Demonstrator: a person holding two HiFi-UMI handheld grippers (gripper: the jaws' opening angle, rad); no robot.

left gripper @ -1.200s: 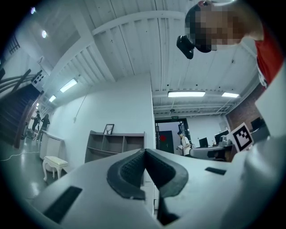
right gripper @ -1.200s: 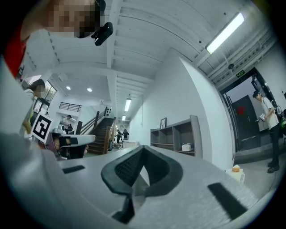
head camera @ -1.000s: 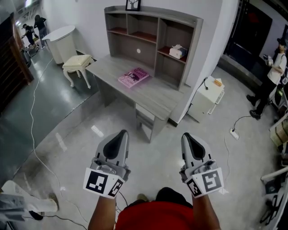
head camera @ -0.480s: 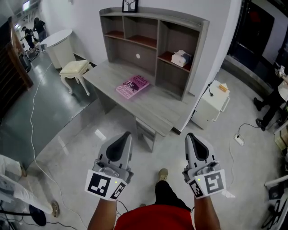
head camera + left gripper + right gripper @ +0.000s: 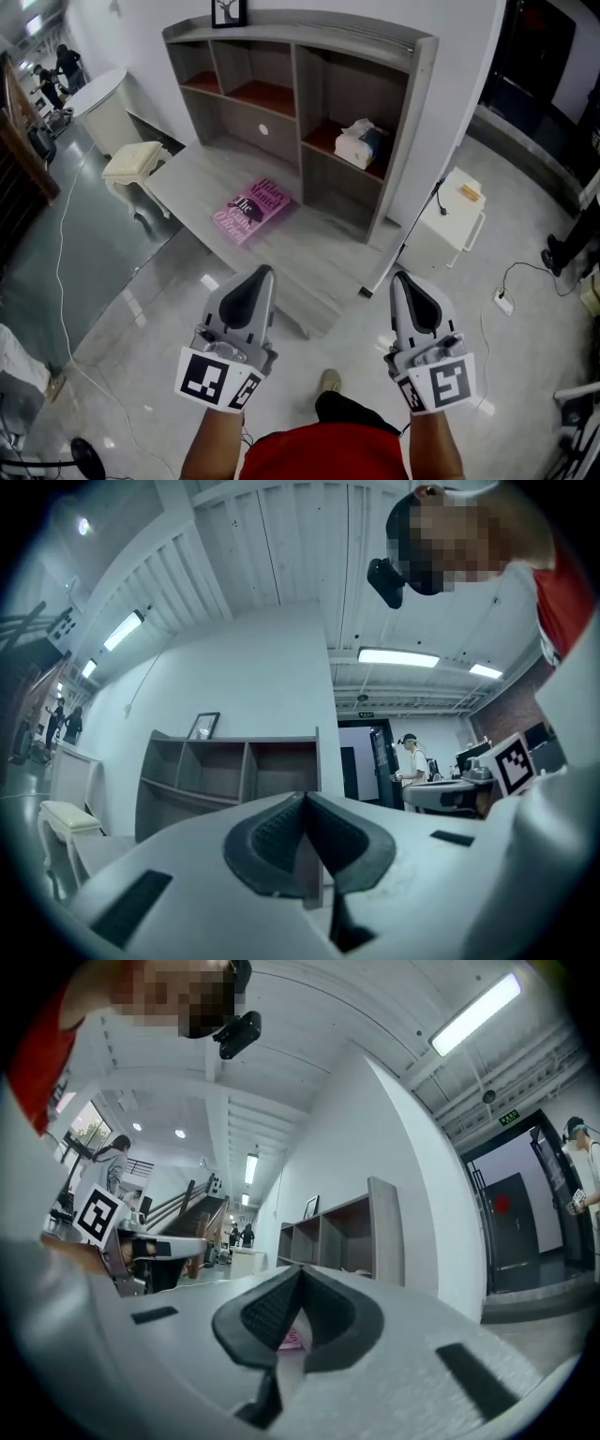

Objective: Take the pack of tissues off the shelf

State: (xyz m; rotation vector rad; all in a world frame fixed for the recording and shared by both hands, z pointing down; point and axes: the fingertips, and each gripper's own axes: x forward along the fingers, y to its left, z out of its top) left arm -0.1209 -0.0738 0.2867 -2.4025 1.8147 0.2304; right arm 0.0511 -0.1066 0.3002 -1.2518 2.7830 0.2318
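The pack of tissues (image 5: pixel 357 142), white with a dark end, lies on the lower right shelf of the grey shelf unit (image 5: pixel 413 112) that stands on the desk (image 5: pixel 305 253). My left gripper (image 5: pixel 260 274) is held low in front of me, shut and empty, well short of the desk's near edge. My right gripper (image 5: pixel 402 277) hangs beside it, also shut with nothing in it. In the left gripper view the shelf unit (image 5: pixel 234 766) shows beyond the closed jaws. The right gripper view shows the shelf unit (image 5: pixel 361 1237) from the side.
A pink book (image 5: pixel 252 210) lies on the desk. A picture frame (image 5: pixel 228 12) stands on top of the shelf unit. A small white cabinet (image 5: pixel 449 228) sits right of the desk, a cream stool (image 5: pixel 131 163) to its left. Cables (image 5: pixel 58 272) trail over the glossy floor.
I have walked closer to the desk: the shelf unit and tissues now loom larger and nearer. Both grippers have kept their place in front of me, still shut.
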